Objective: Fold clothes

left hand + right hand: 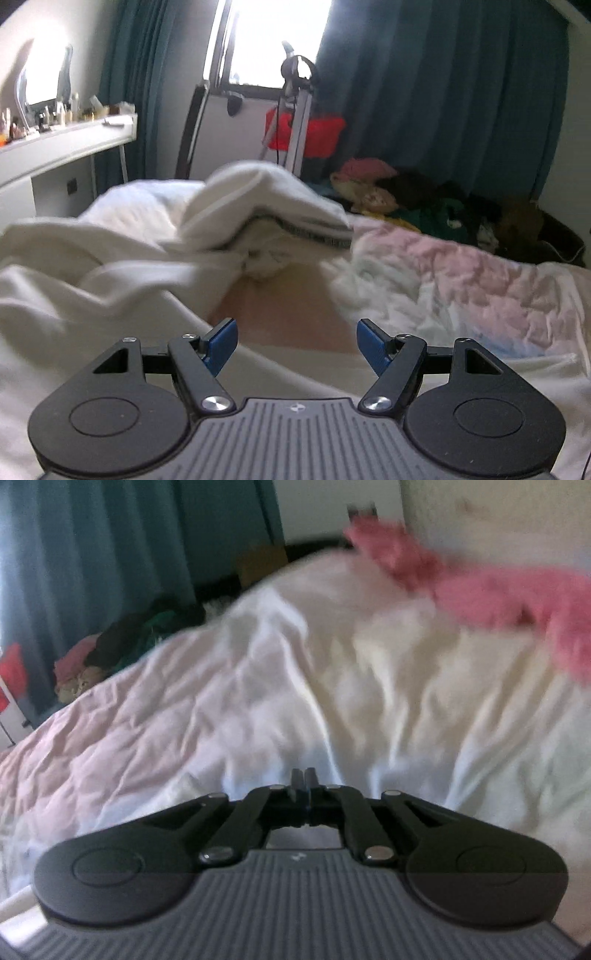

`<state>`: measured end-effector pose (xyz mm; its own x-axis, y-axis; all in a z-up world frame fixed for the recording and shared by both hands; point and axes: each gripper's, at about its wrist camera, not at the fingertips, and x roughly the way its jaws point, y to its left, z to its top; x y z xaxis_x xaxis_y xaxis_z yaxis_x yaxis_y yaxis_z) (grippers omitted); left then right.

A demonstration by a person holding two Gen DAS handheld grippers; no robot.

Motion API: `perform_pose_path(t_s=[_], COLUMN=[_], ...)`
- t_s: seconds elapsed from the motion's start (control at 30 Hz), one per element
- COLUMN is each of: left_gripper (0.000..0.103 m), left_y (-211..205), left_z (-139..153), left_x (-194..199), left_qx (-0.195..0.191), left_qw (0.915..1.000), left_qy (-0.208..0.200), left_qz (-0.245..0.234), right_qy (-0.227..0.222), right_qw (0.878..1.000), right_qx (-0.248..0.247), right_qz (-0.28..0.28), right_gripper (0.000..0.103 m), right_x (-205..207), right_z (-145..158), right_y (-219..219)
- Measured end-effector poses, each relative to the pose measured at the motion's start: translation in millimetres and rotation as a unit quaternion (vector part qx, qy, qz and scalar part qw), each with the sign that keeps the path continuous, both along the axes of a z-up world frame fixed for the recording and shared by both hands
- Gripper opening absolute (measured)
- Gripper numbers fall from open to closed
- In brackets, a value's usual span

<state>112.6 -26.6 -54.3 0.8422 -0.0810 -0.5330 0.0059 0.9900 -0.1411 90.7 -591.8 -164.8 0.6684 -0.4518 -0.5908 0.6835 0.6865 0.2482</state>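
Observation:
A white garment (122, 236) lies crumpled on the bed in the left wrist view. One part of it is lifted into a fold (258, 199) with a dark patterned hem. My left gripper (295, 343) hovers low over a bare beige patch in front of that fold, open, its blue pads apart with nothing between them. In the right wrist view my right gripper (304, 777) is shut, fingers pressed together at the edge of white cloth (332, 672). The cloth's creases run in toward the fingertips. The picture is blurred.
A pastel pink quilt (461, 280) covers the bed on the right. A pile of dark and coloured clothes (424, 199) lies beyond it by teal curtains. A white desk (62, 147) with small items stands at the left. A pink fluffy item (498, 590) lies near the wall.

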Motion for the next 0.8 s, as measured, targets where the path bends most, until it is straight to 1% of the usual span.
perform_pose_path(t_s=[0.03,0.1,0.13,0.2,0.27,0.33,0.4,0.53,0.57,0.6,0.63,0.67,0.7,0.73,0.8], left_gripper=[0.073,0.073,0.073,0.073,0.073,0.073,0.073,0.074,0.075,0.080,0.082,0.082,0.082,0.083,0.086], left_y=[1.6,5.8,8.0,13.3,16.1,18.5,22.9,29.7,30.0,29.8,28.4,24.9,20.9,16.1,4.9], left_z=[-4.4,-11.3,-14.7,-17.5,-20.4,-23.9,-26.9,-31.5,-32.1,-32.6,-33.7,-34.5,-35.1,-35.5,-35.7], left_x=[1.4,3.5,4.6,6.9,7.5,7.0,5.5,4.0,4.1,4.3,6.2,9.2,12.6,17.6,30.4], left_qx=[0.000,-0.001,-0.002,-0.008,-0.007,-0.003,-0.009,-0.023,-0.025,-0.026,-0.026,-0.021,-0.013,-0.006,0.007], left_qw=[1.0000,1.0000,1.0000,0.9999,1.0000,1.0000,1.0000,0.9997,0.9996,0.9996,0.9996,0.9997,0.9998,0.9998,0.9994], left_qy=[0.002,0.007,0.009,0.007,0.003,0.000,0.001,0.007,0.007,0.007,0.007,0.007,0.005,0.004,-0.007], left_qz=[0.000,0.000,0.000,-0.002,-0.003,0.000,0.002,-0.005,-0.006,-0.006,-0.008,-0.012,-0.016,-0.020,-0.034], right_qy=[-0.001,0.001,0.000,-0.020,-0.037,-0.055,-0.073,-0.101,-0.106,-0.111,-0.114,-0.116,-0.115,-0.115,-0.112], right_qw=[1.000,1.000,1.000,0.998,0.995,0.989,0.980,0.967,0.964,0.961,0.958,0.955,0.951,0.948,0.941], right_qx=[0.006,-0.013,-0.024,-0.036,-0.042,-0.044,-0.044,-0.044,-0.041,-0.038,-0.036,-0.036,-0.040,-0.047,-0.060], right_qz=[-0.002,0.010,0.020,0.050,0.085,0.131,0.177,0.231,0.240,0.249,0.260,0.272,0.283,0.293,0.313], right_gripper=[0.003,0.003,0.004,0.004,0.004,0.005,0.005,0.007,0.008,0.010,0.027,0.061,0.077,0.090,0.088], right_x=[-1.4,2.1,4.1,5.6,3.9,1.6,-6.2,-26.6,-30.4,-33.7,-35.6,-36.9,-36.3,-35.2,-32.3], right_z=[-3.2,1.5,6.5,22.0,38.8,57.8,77.1,104.5,108.2,111.0,111.3,111.2,109.7,106.7,100.5], right_y=[-0.6,8.5,15.3,34.9,62.5,96.1,135.1,201.7,214.6,226.9,237.6,247.7,255.9,263.0,275.8])
